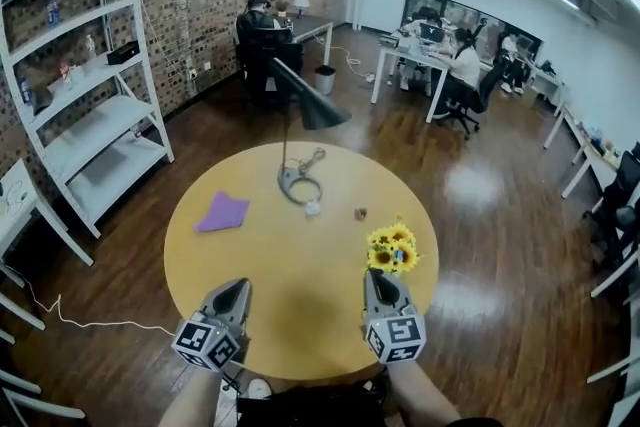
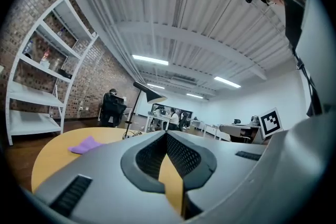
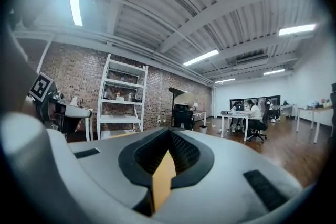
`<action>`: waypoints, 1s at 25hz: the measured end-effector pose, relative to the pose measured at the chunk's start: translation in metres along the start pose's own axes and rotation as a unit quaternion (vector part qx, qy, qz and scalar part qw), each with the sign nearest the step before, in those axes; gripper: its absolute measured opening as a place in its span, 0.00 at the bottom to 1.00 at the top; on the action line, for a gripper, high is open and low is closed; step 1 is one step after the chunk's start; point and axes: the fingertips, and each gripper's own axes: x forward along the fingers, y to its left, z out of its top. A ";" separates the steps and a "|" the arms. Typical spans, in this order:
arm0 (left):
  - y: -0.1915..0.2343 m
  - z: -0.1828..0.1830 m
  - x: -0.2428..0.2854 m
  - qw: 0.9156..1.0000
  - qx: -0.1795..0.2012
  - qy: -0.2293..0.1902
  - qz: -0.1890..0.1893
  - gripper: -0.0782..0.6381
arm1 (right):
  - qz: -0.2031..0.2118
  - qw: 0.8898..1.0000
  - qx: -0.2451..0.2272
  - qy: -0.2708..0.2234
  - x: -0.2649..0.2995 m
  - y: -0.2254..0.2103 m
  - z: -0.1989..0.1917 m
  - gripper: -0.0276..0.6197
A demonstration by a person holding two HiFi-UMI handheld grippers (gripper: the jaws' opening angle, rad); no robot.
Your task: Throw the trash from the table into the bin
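Round yellow worktop (image 1: 300, 315) seen from above, with both tools held over its near edge, pointing across it. Left tool (image 1: 240, 284): jaws fully together, nothing gripped; its own view shows the two dark pads meeting at the tip. Right tool (image 1: 374, 274): jaws likewise closed and empty, pads meeting at the tip in its own view.

Trash on the worktop: purple sheet (image 1: 222, 212) on the left part, well apart from both tools; white wad (image 1: 313, 207) just beside the ring base of the lamp (image 1: 300, 183); small brown scrap (image 1: 361, 213) to the right of the wad, near the sunflowers (image 1: 392, 249). The sunflowers stand just beyond the right tool.

Bin (image 1: 325, 79): on the floor beside a far desk, well apart from the worktop. White shelving unit (image 1: 95, 130): against the brick wall, at left.
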 end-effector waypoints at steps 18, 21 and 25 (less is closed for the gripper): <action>0.007 0.007 -0.001 0.999 -0.017 -0.025 -0.010 0.11 | 0.009 1.000 -0.011 0.025 0.010 0.018 -0.010 0.05; 0.013 0.006 -0.002 1.000 -0.016 -0.025 -0.004 0.11 | 0.008 1.000 -0.013 0.027 0.014 0.022 -0.012 0.05; 0.028 0.006 -0.005 1.000 -0.019 -0.023 -0.001 0.11 | 0.019 0.999 -0.029 0.031 0.028 0.035 -0.007 0.05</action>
